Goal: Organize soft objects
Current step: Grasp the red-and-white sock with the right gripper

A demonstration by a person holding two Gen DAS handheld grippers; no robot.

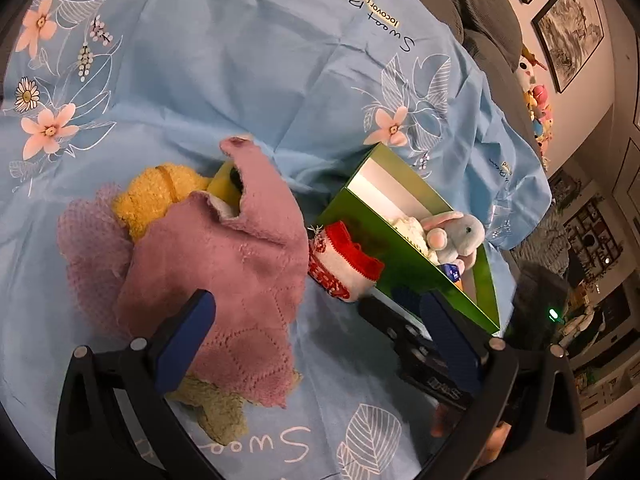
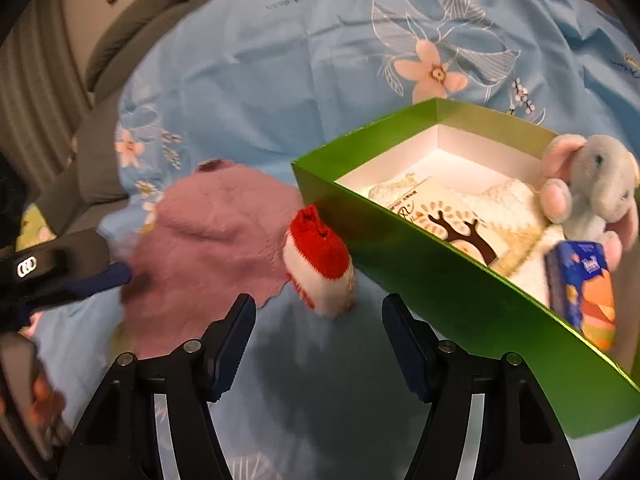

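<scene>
Blue sheet [image 1: 248, 80]: in my left wrist view it covers the whole surface.
Left claw [image 1: 316, 340]: my jaws stand wide apart, nothing between them, one finger just over the pink cloth [image 1: 240, 276].
Yellow plush [image 1: 156, 196]: half hidden beneath that cloth.
Red-and-white sock [image 1: 344, 264]: against the green box [image 1: 404, 284] wall.
Right claw [image 2: 320, 340]: in my right wrist view, spread open and empty, the sock [image 2: 320, 264] just ahead.
Box [image 2: 440, 280]: holds a grey elephant [image 2: 596, 192], tissue pack [image 2: 584, 288] and white towel [image 2: 508, 208].
</scene>
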